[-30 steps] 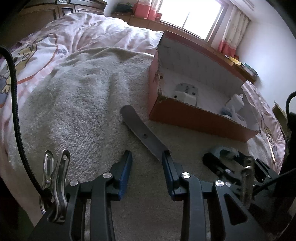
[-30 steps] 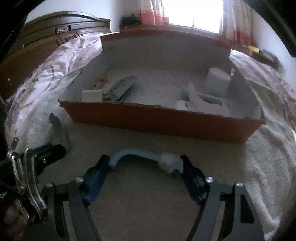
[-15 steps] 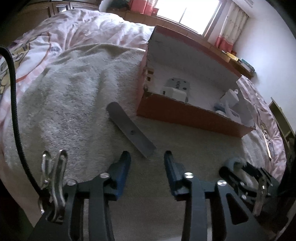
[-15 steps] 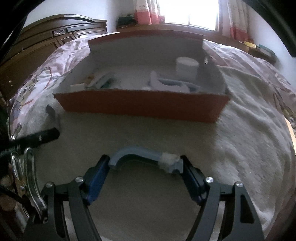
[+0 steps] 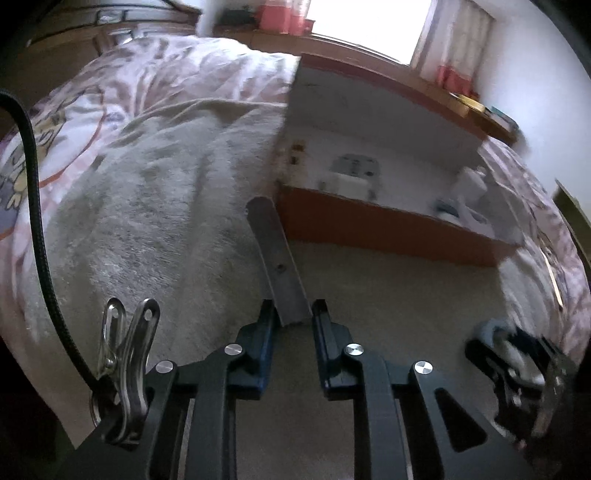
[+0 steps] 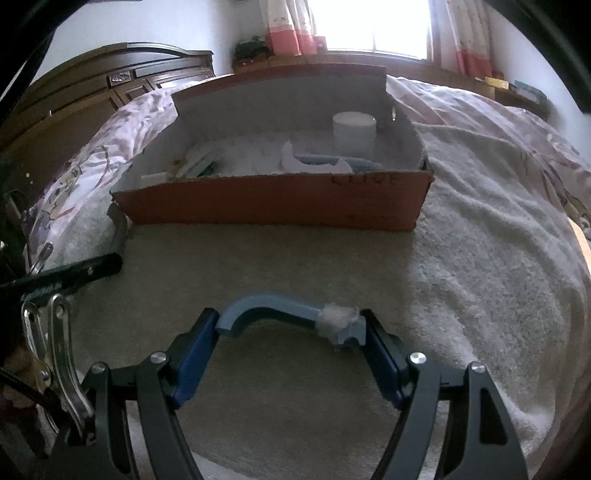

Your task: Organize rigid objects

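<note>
A flat grey strip (image 5: 275, 254) with a small hole lies on the beige towel, pointing at the orange cardboard box (image 5: 388, 229). My left gripper (image 5: 293, 314) has its jaws on either side of the strip's near end, close to it; they look open. My right gripper (image 6: 290, 325) is shut on a curved blue plastic piece (image 6: 273, 308) with a white tuft at one end, held above the towel in front of the box (image 6: 273, 201). The box holds a white jar (image 6: 354, 131), white packets and a blue-and-white item.
The beige towel (image 6: 480, 229) covers a bed with a pink patterned quilt (image 5: 129, 92). A dark wooden headboard (image 6: 103, 85) and a bright window (image 6: 373, 26) stand behind. The right gripper shows at the lower right of the left wrist view (image 5: 517, 354).
My left gripper has moved forward, so the grey strip's near end now lies between its jaws. My right gripper has kept hold of the blue piece and shifted left relative to the box.
</note>
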### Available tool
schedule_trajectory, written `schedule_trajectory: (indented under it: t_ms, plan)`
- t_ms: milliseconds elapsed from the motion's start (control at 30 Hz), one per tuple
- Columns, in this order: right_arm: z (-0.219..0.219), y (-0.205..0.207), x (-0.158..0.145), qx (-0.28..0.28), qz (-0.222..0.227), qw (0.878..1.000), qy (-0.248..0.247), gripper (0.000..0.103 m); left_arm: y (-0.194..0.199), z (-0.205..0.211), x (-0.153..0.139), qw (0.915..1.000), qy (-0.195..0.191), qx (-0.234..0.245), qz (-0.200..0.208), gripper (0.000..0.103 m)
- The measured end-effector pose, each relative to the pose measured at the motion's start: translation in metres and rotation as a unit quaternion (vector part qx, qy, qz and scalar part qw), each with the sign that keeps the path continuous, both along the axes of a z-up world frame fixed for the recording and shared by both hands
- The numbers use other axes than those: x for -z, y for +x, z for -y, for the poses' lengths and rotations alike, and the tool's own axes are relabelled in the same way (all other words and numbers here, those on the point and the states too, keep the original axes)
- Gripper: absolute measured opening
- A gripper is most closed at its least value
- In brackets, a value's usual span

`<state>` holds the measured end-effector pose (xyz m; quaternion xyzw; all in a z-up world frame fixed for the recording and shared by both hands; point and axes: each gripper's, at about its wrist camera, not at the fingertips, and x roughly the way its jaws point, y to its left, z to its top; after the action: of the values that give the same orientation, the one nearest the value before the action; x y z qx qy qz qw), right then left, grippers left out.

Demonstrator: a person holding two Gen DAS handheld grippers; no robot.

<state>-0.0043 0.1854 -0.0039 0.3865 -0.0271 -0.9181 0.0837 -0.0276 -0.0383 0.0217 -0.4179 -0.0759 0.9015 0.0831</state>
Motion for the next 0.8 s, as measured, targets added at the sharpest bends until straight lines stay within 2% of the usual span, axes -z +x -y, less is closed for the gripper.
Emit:
schedule_trajectory:
  t_ms: [200,300,433,533,600,800]
  plan:
    - [-0.007,0.000,-0.001,0.008,-0.003,1.000,-0.007,0.079,0.023,-0.032,-0.004,0.9966,-0.016,0.081,-0.004,0.019]
    - [-0.010,0.000,-0.001,0.012,-0.003,1.000,-0.010,0.079,0.024,-0.044,0.001,0.9947,-0.036,0.096,0.002,0.019]
    - [-0.012,0.001,-0.002,0.014,-0.005,1.000,-0.012,0.079,0.020,-0.047,0.006,0.9942,-0.066,0.084,0.014,0.023]
    - [-0.012,0.002,-0.002,0.014,-0.006,1.000,-0.015,0.079,0.018,-0.042,0.003,0.9931,-0.095,0.069,0.008,0.029]
    - [-0.012,0.002,-0.002,0.013,-0.007,1.000,-0.016,0.079,0.015,-0.035,0.000,0.9917,-0.115,0.057,0.002,0.029]
    - [-0.011,0.001,-0.001,0.010,-0.006,1.000,-0.017,0.079,-0.001,-0.010,-0.004,0.9917,-0.129,0.006,0.001,0.030]
